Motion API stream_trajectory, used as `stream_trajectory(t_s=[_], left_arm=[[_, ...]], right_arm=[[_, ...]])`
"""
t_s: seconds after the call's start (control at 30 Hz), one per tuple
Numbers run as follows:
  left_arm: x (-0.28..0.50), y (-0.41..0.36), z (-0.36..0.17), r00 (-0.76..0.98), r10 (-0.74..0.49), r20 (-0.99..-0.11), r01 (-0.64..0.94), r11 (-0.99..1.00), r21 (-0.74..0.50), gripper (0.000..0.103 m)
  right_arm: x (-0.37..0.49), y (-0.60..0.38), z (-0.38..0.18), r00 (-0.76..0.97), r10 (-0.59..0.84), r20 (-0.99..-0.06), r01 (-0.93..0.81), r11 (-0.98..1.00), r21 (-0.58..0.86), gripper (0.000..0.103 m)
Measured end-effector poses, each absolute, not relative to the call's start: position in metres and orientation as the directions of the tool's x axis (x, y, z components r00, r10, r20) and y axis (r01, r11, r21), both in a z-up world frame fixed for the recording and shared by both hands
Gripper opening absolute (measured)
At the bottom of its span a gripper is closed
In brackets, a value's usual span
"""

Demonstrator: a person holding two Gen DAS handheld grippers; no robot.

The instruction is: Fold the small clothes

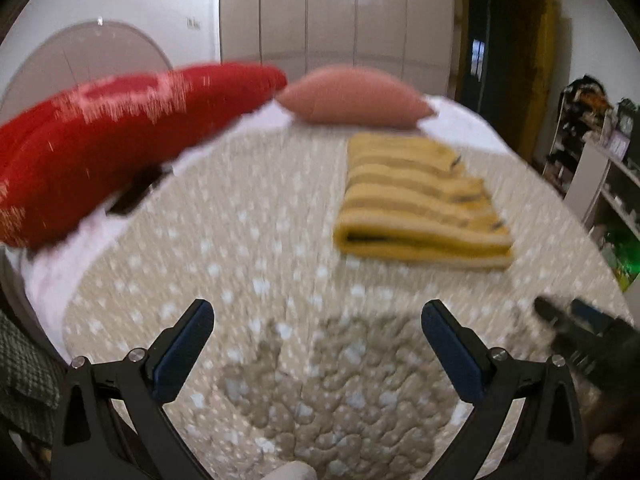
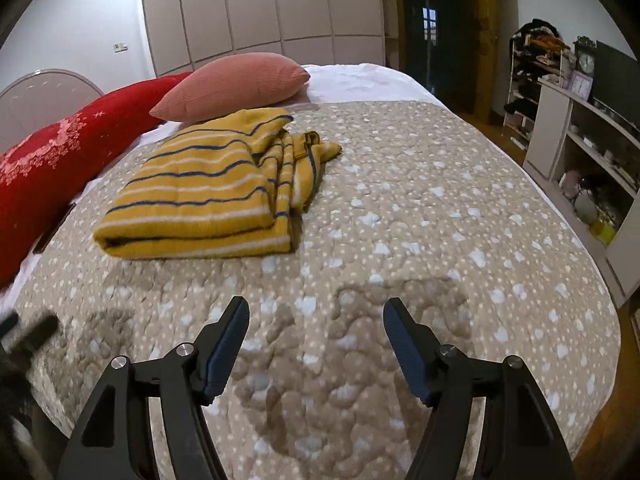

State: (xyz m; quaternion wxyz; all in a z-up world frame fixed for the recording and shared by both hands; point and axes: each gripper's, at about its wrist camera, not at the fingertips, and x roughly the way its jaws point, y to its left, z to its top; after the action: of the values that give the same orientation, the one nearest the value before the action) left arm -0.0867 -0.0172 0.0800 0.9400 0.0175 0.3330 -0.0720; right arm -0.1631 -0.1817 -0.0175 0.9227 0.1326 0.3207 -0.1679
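A mustard-yellow garment with white and blue stripes [image 2: 208,196] lies folded on the beige spotted blanket [image 2: 420,208], toward the pillows; a loose part bunches at its far right. It also shows in the blurred left wrist view [image 1: 420,200]. My left gripper [image 1: 316,316] is open and empty above the blanket, short of the garment. My right gripper [image 2: 316,312] is open and empty, also above bare blanket in front of the garment. The right gripper shows at the left wrist view's right edge [image 1: 576,320].
A red patterned pillow [image 2: 52,160] and a pink pillow [image 2: 236,84] lie at the head of the bed. A white shelf unit [image 2: 580,152] stands right of the bed, past its edge. Wardrobe doors [image 2: 260,8] line the far wall.
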Motion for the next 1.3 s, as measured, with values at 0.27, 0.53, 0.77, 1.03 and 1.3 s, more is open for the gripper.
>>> stream_trajectory(t_s=[0.27,0.53,0.77,1.03,1.3], left_arm=[[-0.101,-0.022,0.098,0.790,-0.148,-0.595,0.170,0.985,-0.019,0.103],[-0.089,-0.023,0.074,0.721,-0.098,-0.686,0.157,0.987,0.024,0.103],[-0.087,-0.027,0.064,0.699,-0.108,-0.707,0.174,0.985,0.022,0.103],[-0.085,-0.028,0.058,0.681,-0.115,-0.724,0.182,0.983,0.015,0.103],[-0.084,-0.030,0.055,0.671,-0.122,-0.731,0.192,0.981,0.012,0.103]], right_arm=[[-0.166,-0.162,-0.006,0.762,-0.263,-0.592,0.383,0.920,0.085,0.077],[-0.156,-0.154,-0.014,0.741,-0.258,-0.620,0.371,0.927,0.058,0.078],[-0.152,-0.153,-0.019,0.733,-0.258,-0.629,0.371,0.927,0.051,0.079],[-0.151,-0.154,-0.021,0.729,-0.263,-0.633,0.377,0.925,0.051,0.079],[-0.150,-0.152,-0.022,0.727,-0.263,-0.634,0.373,0.927,0.042,0.079]])
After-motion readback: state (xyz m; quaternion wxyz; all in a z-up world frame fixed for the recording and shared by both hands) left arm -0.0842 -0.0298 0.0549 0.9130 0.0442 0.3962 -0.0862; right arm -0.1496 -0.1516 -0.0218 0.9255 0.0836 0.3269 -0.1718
